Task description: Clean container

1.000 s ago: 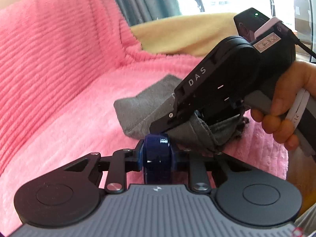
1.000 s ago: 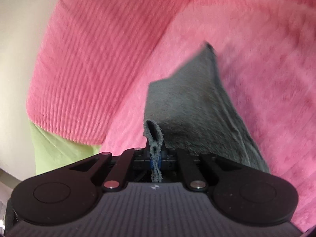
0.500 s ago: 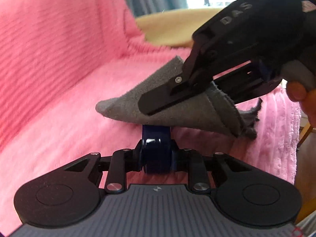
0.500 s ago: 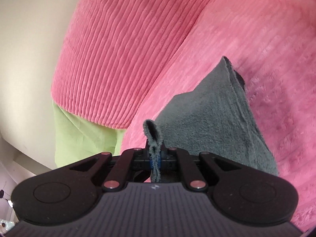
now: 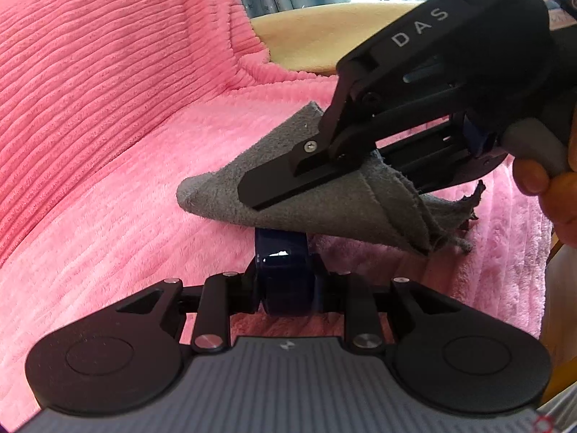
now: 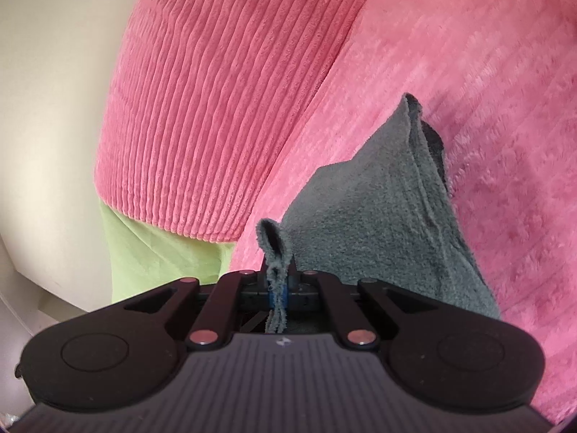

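My left gripper (image 5: 282,270) is shut on a small dark blue container (image 5: 283,281), held low over the pink couch. My right gripper (image 6: 277,285) is shut on a corner of a grey cloth (image 6: 382,227), which hangs down in a cone. In the left wrist view the right gripper (image 5: 335,166) holds the grey cloth (image 5: 324,209) just above and beyond the blue container; the cloth's lower edge covers the container's top.
A pink ribbed blanket (image 5: 108,115) covers the couch seat and back. A yellow cushion (image 5: 317,39) lies behind it, with a curtain and window beyond. A light green cover (image 6: 155,249) and a cream wall (image 6: 47,108) show in the right wrist view.
My right gripper has lifted the grey cloth off the blanket and brought it over the blue container. My left gripper has stayed shut on the container.
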Demonstrator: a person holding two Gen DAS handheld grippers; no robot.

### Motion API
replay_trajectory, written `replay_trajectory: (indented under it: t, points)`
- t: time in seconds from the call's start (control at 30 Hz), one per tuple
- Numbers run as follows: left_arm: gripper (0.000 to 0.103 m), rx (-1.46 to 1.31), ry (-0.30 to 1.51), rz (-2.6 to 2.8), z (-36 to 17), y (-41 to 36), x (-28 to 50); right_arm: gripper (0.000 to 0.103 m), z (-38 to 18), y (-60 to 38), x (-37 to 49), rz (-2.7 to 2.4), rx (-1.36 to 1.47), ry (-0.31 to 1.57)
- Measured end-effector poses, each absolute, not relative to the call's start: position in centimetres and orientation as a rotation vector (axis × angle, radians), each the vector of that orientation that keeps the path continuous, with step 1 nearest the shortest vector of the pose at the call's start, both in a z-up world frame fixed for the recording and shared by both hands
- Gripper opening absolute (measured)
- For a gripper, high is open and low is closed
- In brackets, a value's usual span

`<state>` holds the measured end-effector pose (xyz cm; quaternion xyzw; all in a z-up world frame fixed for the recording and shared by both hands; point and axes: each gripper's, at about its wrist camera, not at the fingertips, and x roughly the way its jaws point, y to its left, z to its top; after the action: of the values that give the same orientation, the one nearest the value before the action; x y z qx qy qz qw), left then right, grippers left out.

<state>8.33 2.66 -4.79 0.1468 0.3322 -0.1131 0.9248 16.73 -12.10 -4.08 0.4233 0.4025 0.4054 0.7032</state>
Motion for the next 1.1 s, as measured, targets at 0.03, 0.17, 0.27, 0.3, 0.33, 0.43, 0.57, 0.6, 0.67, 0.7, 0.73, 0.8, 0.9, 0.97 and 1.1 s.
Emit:
replay_trajectory:
  t: [0.03, 0.17, 0.27, 0.3, 0.33, 0.43, 0.57, 0.6, 0.67, 0.7, 0.73, 0.8, 0.9, 0.97, 1.1]
  points:
    - [0.031, 0.302, 0.682, -0.232, -4.8, 2.7, 8.3, 0.000, -4.1, -12.1, 16.7, 0.896, 0.947, 0.891]
    - [0.031, 0.318, 0.677, -0.231, -4.9, 2.5, 8.2, 0.000, -4.2, -12.1, 16.7, 0.874, 0.957, 0.876]
    - [0.031, 0.331, 0.675, -0.231, -4.9, 2.3, 8.1, 0.000, -4.3, -12.4, 16.9, 0.822, 0.954, 0.856]
    - [0.031, 0.338, 0.675, -0.232, -5.0, 2.2, 8.1, 0.000, -4.4, -12.6, 16.9, 0.796, 0.945, 0.854]
    - [0.031, 0.346, 0.677, -0.233, -5.1, 2.1, 8.0, 0.000, -4.7, -12.7, 17.1, 0.768, 0.930, 0.864]
    - [0.029, 0.376, 0.684, -0.235, -5.5, 1.8, 7.9, 0.001, -6.0, -13.1, 17.5, 0.704, 0.915, 0.909]
    - [0.029, 0.388, 0.682, -0.234, -5.4, 1.6, 7.6, 0.001, -6.3, -12.3, 17.5, 0.681, 0.859, 0.935]
    - [0.030, 0.384, 0.687, -0.237, -5.3, 1.7, 7.7, 0.001, -6.3, -12.2, 17.5, 0.682, 0.861, 0.933]
    - [0.038, 0.375, 0.700, -0.241, -5.0, 1.9, 7.6, 0.001, -6.3, -12.2, 17.4, 0.678, 0.864, 0.932]
    - [0.044, 0.373, 0.704, -0.243, -4.8, 1.9, 7.5, 0.001, -6.3, -12.2, 17.4, 0.678, 0.867, 0.932]
    - [0.055, 0.374, 0.696, -0.243, -4.5, 2.0, 7.4, 0.001, -6.3, -12.2, 17.4, 0.676, 0.869, 0.932]
    - [0.061, 0.368, 0.674, -0.251, -3.7, 2.2, 7.0, 0.002, -6.2, -12.1, 17.3, 0.678, 0.867, 0.931]
    - [0.058, 0.336, 0.635, -0.275, -2.5, 2.6, 6.6, 0.004, -6.0, -12.2, 17.2, 0.687, 0.885, 0.924]
    - [0.030, 0.331, 0.621, -0.282, -2.5, 2.4, 6.7, 0.004, -5.7, -12.5, 17.1, 0.686, 0.902, 0.906]
    - [0.029, 0.354, 0.550, -0.276, -2.8, 1.8, 6.8, 0.004, -4.6, -14.2, 16.3, 0.701, 0.983, 0.806]
